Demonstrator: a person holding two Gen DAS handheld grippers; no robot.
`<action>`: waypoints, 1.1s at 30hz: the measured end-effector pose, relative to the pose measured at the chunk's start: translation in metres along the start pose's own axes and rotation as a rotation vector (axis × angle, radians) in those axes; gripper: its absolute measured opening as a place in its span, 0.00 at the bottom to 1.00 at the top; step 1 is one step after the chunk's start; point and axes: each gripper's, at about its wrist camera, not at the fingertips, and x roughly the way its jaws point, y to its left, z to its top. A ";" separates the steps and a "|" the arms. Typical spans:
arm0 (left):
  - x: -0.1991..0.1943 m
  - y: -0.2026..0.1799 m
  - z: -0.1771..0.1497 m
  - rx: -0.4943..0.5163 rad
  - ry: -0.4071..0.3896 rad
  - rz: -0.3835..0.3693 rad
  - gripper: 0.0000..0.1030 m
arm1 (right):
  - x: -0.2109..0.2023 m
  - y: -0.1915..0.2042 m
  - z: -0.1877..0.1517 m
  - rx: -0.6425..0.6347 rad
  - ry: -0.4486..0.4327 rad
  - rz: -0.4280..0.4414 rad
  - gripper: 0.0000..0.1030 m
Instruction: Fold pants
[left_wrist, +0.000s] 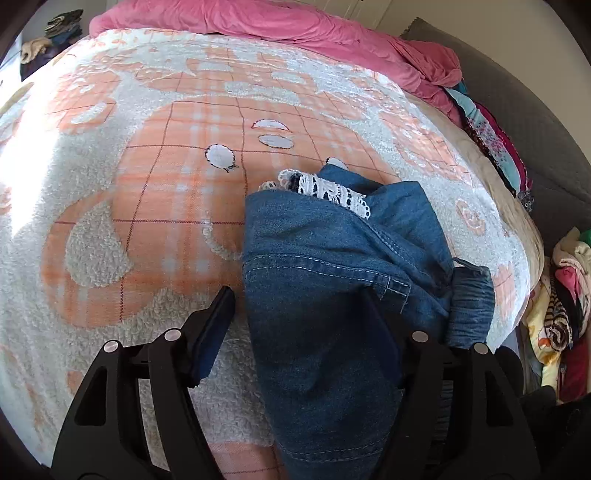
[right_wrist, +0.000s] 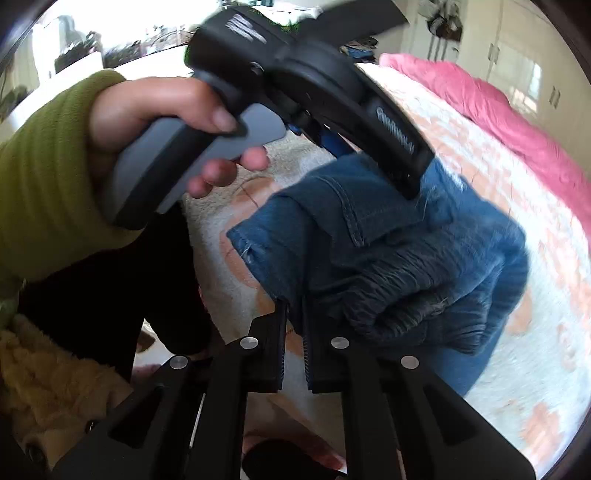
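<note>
Blue denim pants (left_wrist: 325, 280) with a white lace trim lie bunched on the orange-and-white bedspread (left_wrist: 155, 192). My left gripper (left_wrist: 299, 295) is open, its jaws wide apart; the denim lies over the right finger (left_wrist: 384, 339) and between the two. In the right wrist view the pants (right_wrist: 388, 251) hang in folds with the gathered waistband in front. My right gripper (right_wrist: 293, 306) is shut on a denim edge of the pants. The left gripper's body (right_wrist: 303, 81), held by a hand in a green sleeve, sits above the pants.
A pink duvet (left_wrist: 303, 29) lies along the far side of the bed. Stacks of colourful clothes (left_wrist: 565, 295) sit at the right beside a grey sofa (left_wrist: 524, 110). More clothes (left_wrist: 55, 33) are piled at the far left.
</note>
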 end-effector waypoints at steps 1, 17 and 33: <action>-0.001 -0.001 0.000 0.001 -0.001 0.005 0.60 | 0.000 -0.001 0.000 0.018 -0.006 0.005 0.07; -0.029 -0.025 -0.008 0.051 -0.050 0.027 0.69 | -0.074 -0.025 -0.004 0.188 -0.182 0.018 0.50; -0.074 -0.038 -0.013 0.079 -0.146 0.043 0.85 | -0.125 -0.053 -0.013 0.323 -0.317 -0.082 0.74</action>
